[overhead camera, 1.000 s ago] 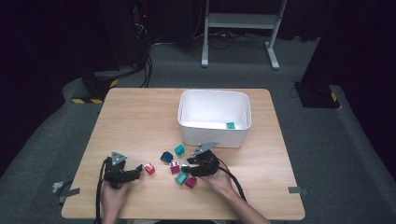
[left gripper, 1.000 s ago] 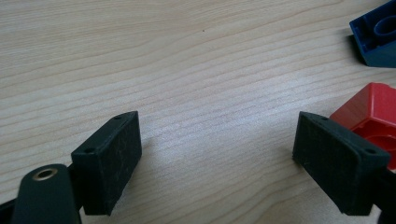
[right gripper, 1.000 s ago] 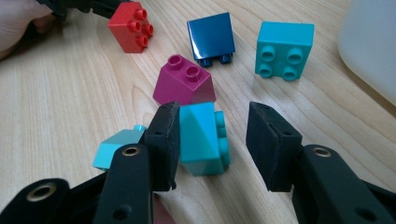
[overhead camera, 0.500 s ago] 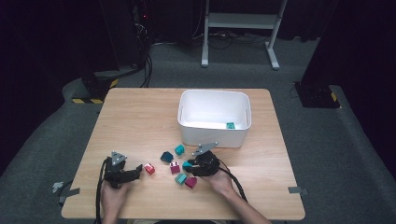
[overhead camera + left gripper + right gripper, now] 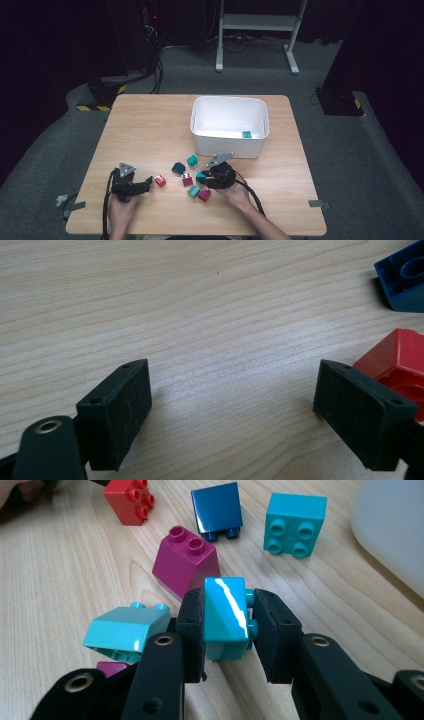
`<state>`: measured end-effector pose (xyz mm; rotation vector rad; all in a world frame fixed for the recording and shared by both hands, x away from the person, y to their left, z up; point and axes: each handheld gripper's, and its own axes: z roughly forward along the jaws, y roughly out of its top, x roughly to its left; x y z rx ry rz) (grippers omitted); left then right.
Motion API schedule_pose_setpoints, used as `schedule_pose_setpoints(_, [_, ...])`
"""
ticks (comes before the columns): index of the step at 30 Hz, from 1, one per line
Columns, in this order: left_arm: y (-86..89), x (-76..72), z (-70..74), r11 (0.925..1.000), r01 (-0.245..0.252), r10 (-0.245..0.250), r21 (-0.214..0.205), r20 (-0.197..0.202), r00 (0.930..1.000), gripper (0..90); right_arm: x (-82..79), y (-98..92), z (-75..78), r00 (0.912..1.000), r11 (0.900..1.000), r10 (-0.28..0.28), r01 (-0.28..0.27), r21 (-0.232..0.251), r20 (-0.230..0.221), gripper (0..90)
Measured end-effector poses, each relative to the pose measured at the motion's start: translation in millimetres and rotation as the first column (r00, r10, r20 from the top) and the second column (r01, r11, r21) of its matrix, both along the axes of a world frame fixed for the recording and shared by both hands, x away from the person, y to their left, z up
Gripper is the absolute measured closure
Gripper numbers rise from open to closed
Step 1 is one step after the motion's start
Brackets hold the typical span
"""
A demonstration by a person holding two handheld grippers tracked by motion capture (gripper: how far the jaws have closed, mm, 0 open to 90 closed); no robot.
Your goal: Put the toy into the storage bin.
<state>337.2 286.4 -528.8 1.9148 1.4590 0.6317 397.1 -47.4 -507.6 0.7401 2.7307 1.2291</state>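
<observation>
My right gripper is shut on a teal brick; its jaws have just been closing, and both pads now press the brick's sides just above the table. In the high view the right gripper sits among loose bricks in front of the white bin. My left gripper is open low over bare wood with nothing between its pads. A red brick lies just outside its right jaw. In the high view the left gripper points at this red brick.
Around the held brick lie a magenta brick, a dark blue brick, a teal square brick and a pale teal sloped brick. One teal brick lies inside the bin. The table's left half is bare wood.
The right gripper's jaws have drawn in onto the teal brick. Both hands have stayed where they were.
</observation>
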Motion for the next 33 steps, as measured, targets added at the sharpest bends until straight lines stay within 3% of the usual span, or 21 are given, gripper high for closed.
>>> schedule_pose_setpoints(16, [0.1, 0.0, 0.1, 1.0, 0.001, -0.001, 0.0, -0.001, 1.0, 15.5, 0.8, -14.2, 20.0, 0.9994, 0.9996, -0.018, 0.017, 0.023, 0.031, 67.3])
schedule_pose_setpoints(33, [0.1, 0.0, 0.0, 1.0, 0.001, -0.001, 0.0, -0.001, 1.0, 15.5, 5.2, -37.7, 52.8, 0.9961, 0.9951, -0.037, 0.029, 0.094, 0.08, 67.4])
